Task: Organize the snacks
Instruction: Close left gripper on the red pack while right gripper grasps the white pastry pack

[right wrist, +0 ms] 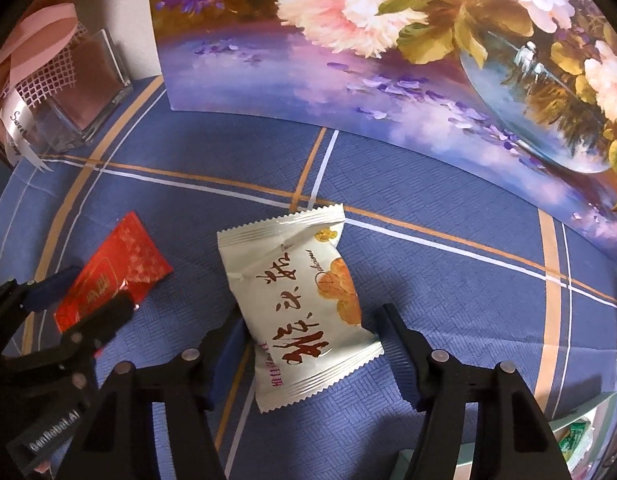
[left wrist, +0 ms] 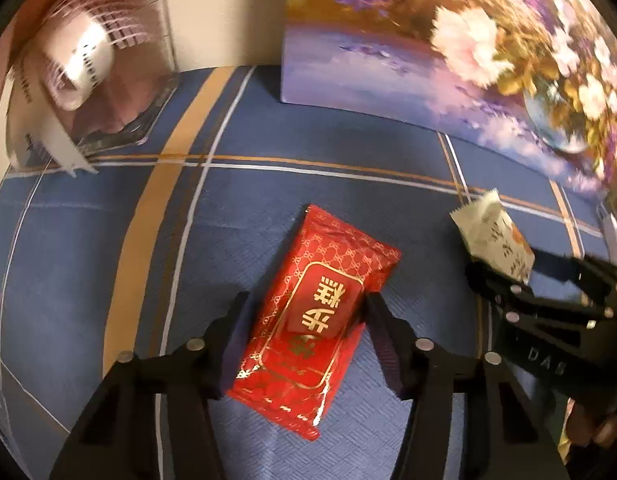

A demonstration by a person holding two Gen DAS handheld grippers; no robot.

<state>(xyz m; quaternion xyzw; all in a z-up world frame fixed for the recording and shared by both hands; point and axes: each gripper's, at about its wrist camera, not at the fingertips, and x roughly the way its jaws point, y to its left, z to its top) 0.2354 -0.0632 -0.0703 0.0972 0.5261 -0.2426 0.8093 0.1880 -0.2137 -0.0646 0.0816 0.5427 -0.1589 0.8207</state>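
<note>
A red snack packet (left wrist: 320,312) with gold print lies on the blue checked cloth (left wrist: 108,280). My left gripper (left wrist: 306,312) straddles its near half, both pads against its long edges, shut on it. A white snack packet (right wrist: 304,304) with brown lettering and an orange picture sits to its right. My right gripper (right wrist: 312,328) is shut on it, with the pads against its sides. In the left wrist view the right gripper (left wrist: 536,276) shows at the right edge with the white packet (left wrist: 492,236) jutting from it. The right wrist view has the left gripper (right wrist: 98,288) on the red packet (right wrist: 120,264) at the left.
A large flower painting (right wrist: 388,80) stands upright along the back of the cloth. A square glass vase (right wrist: 88,92) with pink ribbon and white netting sits at the back left. A mint-green box (right wrist: 580,432) holding small packets is at the near right.
</note>
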